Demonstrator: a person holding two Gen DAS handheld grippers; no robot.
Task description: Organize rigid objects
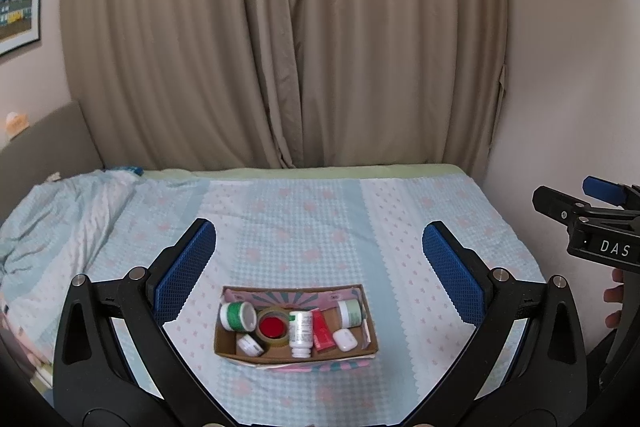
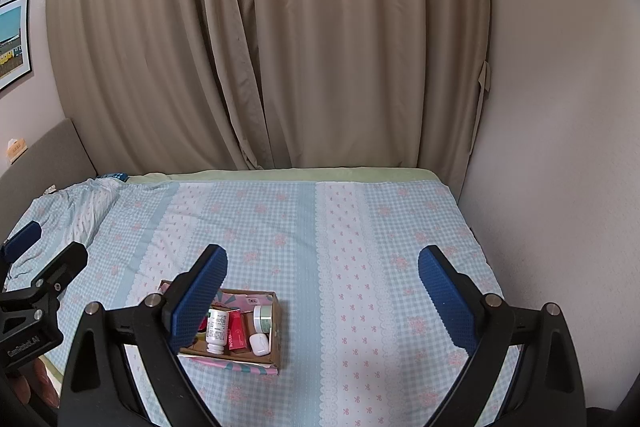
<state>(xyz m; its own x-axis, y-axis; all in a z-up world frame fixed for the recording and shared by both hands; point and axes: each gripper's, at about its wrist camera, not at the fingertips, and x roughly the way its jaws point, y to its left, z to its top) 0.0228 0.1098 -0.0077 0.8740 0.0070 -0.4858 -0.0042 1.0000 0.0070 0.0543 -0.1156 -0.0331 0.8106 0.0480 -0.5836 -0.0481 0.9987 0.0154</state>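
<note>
An open cardboard box (image 1: 362,311) sits on the bed near its front edge. In it lie a green-and-white tape roll (image 1: 237,315), a brown tape roll with a red core (image 1: 273,327), a small white jar (image 1: 249,345), a white pill bottle (image 1: 301,331), a red tube (image 1: 322,331), a white earbud case (image 1: 344,339) and a pale green jar (image 1: 350,312). My left gripper (image 1: 319,247) is open and empty, held above the box. My right gripper (image 2: 323,269) is open and empty, to the right of the box (image 2: 276,323); its left finger (image 2: 198,301) hides the box's left part.
The bed has a blue checked sheet (image 1: 304,219) with pink flowers, rumpled at the far left (image 1: 60,211). Beige curtains (image 1: 280,39) hang behind it. A wall (image 2: 560,147) borders the bed's right side. A grey headboard (image 2: 44,155) stands at the left.
</note>
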